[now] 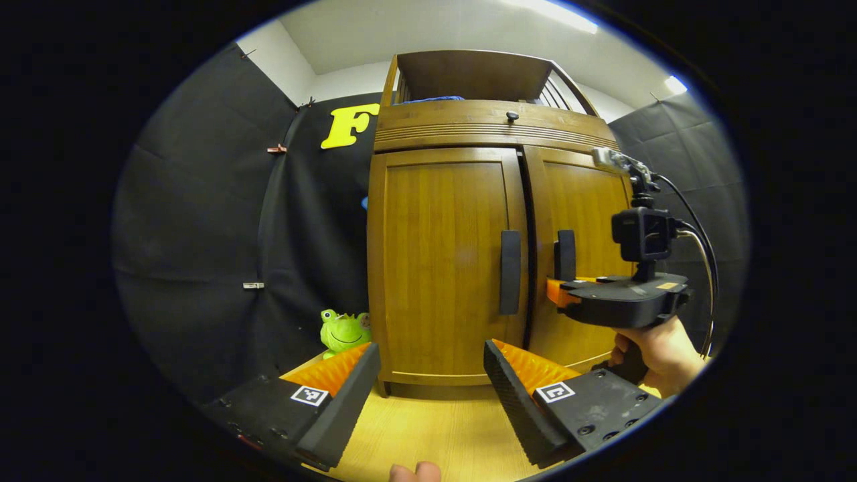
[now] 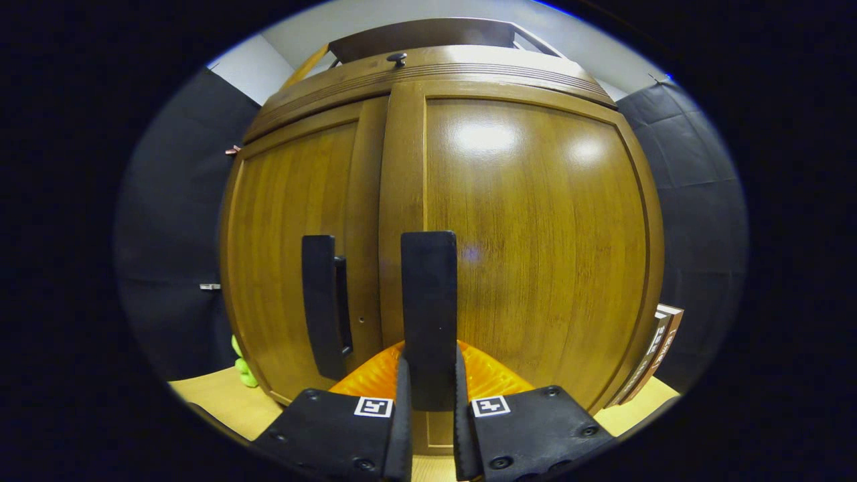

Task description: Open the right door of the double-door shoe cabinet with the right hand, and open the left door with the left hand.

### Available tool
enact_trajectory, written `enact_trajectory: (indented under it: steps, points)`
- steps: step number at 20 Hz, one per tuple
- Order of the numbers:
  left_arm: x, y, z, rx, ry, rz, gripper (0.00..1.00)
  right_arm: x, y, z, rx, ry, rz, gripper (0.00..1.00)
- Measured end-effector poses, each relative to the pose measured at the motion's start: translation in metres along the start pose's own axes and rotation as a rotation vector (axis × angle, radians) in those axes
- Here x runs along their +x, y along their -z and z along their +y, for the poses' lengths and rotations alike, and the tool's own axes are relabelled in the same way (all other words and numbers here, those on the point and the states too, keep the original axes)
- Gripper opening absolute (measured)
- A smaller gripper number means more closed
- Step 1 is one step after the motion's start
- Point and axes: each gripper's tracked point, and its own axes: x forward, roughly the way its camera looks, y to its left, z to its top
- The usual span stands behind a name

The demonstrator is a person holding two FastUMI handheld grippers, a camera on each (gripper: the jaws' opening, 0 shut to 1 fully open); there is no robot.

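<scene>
The wooden shoe cabinet (image 1: 442, 268) stands in front of me with both doors shut. My left gripper (image 1: 428, 391) is open, low and a short way in front of the left door, with nothing between its fingers. The left door's dark vertical handle (image 1: 510, 271) is above and just right of it. My right gripper (image 1: 559, 292), held by a hand (image 1: 659, 351), reaches the right door's handle (image 1: 566, 253). In the right gripper view that handle (image 2: 428, 308) stands upright between the two fingers, and the right gripper (image 2: 428, 395) is shut on it. The left door's handle (image 2: 326, 301) is just to its left.
A green frog toy (image 1: 345, 331) sits on the light wooden floor (image 1: 435, 428) by the cabinet's left corner. Something flat and book-like (image 2: 659, 348) leans at the cabinet's right side. A drawer front with a small knob (image 1: 512, 116) runs above the doors. Black cloth walls close in both sides.
</scene>
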Motion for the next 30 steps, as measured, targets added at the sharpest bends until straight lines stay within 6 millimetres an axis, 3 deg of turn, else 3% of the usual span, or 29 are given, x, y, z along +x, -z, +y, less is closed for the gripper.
enact_trajectory:
  steps: [1, 2, 3, 6, 8, 9, 12, 13, 15, 17, 18, 19, 21, 25, 27, 28, 30]
  points:
    - [-0.002, -0.002, 0.000, -0.005, -0.003, -0.003, 1.00, -0.014, -0.003, -0.001, 0.012, -0.025, 0.002, 0.24]
    - [-0.004, -0.005, -0.001, -0.007, -0.005, -0.007, 0.96, -0.028, -0.005, -0.003, 0.011, -0.048, 0.007, 0.28]
    - [-0.004, -0.006, -0.002, -0.009, -0.004, -0.010, 0.96, -0.043, -0.007, -0.006, 0.008, -0.065, 0.003, 0.24]
    - [-0.010, -0.012, -0.016, -0.004, -0.002, -0.019, 0.96, -0.086, -0.010, -0.020, 0.033, -0.103, 0.000, 0.28]
    - [-0.014, -0.014, -0.028, -0.003, 0.002, -0.022, 0.97, -0.110, -0.013, -0.034, 0.042, -0.113, -0.003, 0.24]
    - [-0.016, -0.013, -0.034, 0.000, 0.006, -0.022, 1.00, -0.123, -0.015, -0.042, 0.041, -0.114, -0.004, 0.28]
    - [-0.020, -0.011, -0.049, 0.014, 0.007, -0.020, 1.00, -0.150, -0.018, -0.066, 0.051, -0.102, -0.007, 0.28]
    - [-0.021, -0.010, -0.054, 0.016, 0.009, -0.021, 1.00, -0.158, -0.020, -0.074, 0.058, -0.098, -0.012, 0.24]
    - [-0.022, -0.008, -0.066, 0.013, 0.023, -0.017, 1.00, -0.173, -0.022, -0.091, 0.068, -0.086, -0.016, 0.28]
    - [-0.022, -0.010, -0.077, 0.011, 0.030, -0.020, 0.96, -0.186, -0.025, -0.111, 0.071, -0.061, -0.017, 0.23]
    - [-0.022, -0.013, -0.082, 0.009, 0.038, -0.025, 0.96, -0.190, -0.026, -0.120, 0.060, -0.047, -0.020, 0.27]
    - [-0.021, -0.015, -0.089, 0.005, 0.050, -0.031, 1.00, -0.195, -0.028, -0.128, 0.044, -0.033, -0.025, 0.22]
    - [-0.019, -0.017, -0.099, -0.004, 0.071, -0.035, 0.96, -0.207, -0.036, -0.145, 0.008, 0.005, -0.050, 0.27]
    - [-0.011, -0.018, -0.113, 0.011, 0.097, -0.027, 0.96, -0.219, -0.042, -0.188, -0.083, 0.135, -0.072, 0.17]
    - [-0.003, -0.016, -0.119, 0.011, 0.121, -0.011, 0.96, -0.228, -0.047, -0.199, -0.089, 0.158, -0.080, 0.12]
    - [0.001, -0.015, -0.120, 0.003, 0.128, -0.004, 0.95, -0.233, -0.048, -0.202, -0.081, 0.159, -0.079, 0.22]
    - [0.009, -0.016, -0.121, -0.012, 0.129, -0.006, 0.92, -0.242, -0.054, -0.212, -0.077, 0.180, -0.089, 0.21]
